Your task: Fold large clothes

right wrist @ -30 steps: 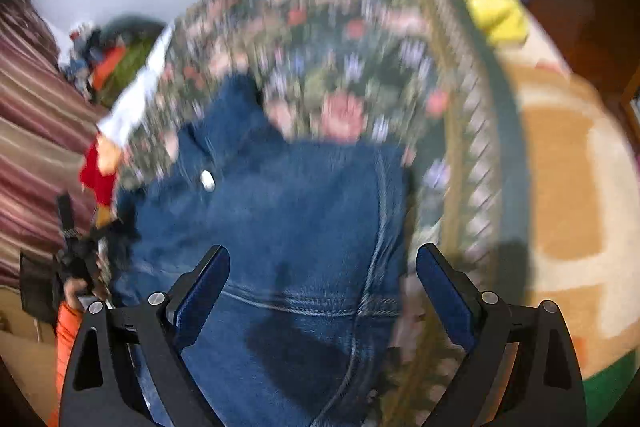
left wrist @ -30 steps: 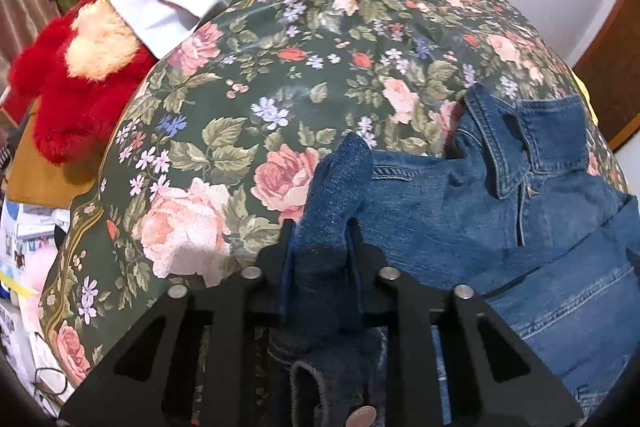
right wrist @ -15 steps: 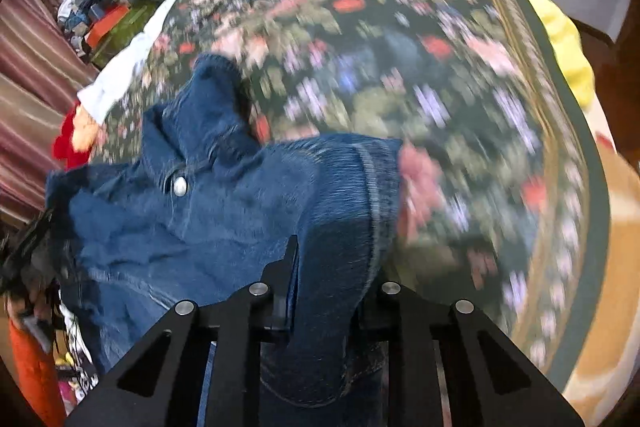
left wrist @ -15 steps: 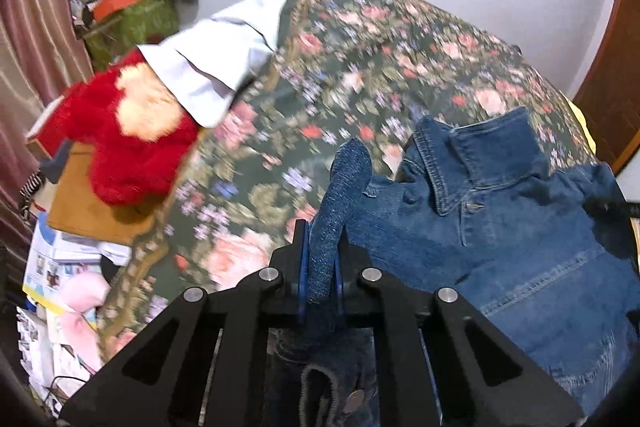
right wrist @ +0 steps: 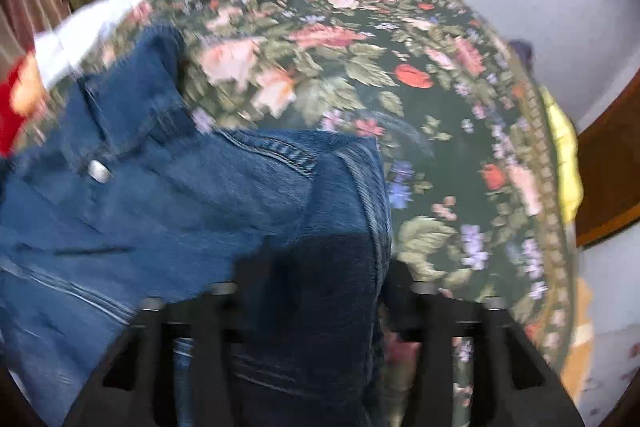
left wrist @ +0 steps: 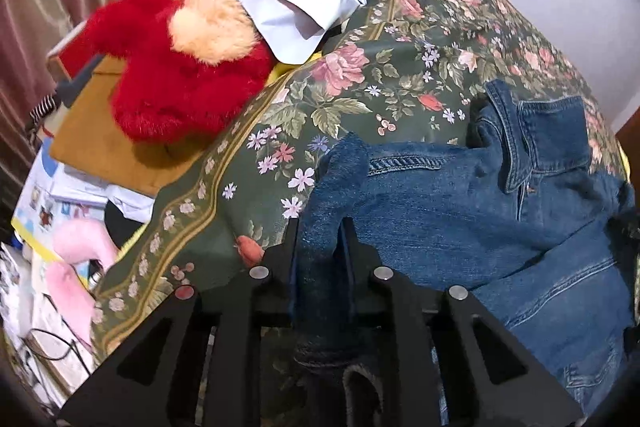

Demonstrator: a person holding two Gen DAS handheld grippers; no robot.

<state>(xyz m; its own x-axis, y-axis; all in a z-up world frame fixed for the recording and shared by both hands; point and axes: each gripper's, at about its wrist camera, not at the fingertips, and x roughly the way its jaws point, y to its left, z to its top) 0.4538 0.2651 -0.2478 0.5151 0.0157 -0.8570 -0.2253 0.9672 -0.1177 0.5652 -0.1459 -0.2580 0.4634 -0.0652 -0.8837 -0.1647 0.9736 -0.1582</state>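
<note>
Both clamped: left gripper (left wrist: 320, 247) and right gripper (right wrist: 316, 279) pinch denim jacket (left wrist: 460, 219) folds.

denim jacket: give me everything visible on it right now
The denim jacket is mid-blue, heavy-looking cotton with lighter contrast stitching. Its collar stands partly turned up, with a silver metal button below it. It lies crumpled, front side up, on the floral bedspread. The left hand-held gripper is shut on a bunched fold at one side; the right hand-held gripper pinches a thick fold at the other. The right wrist view is motion-blurred, so finer detail is unclear.
</note>
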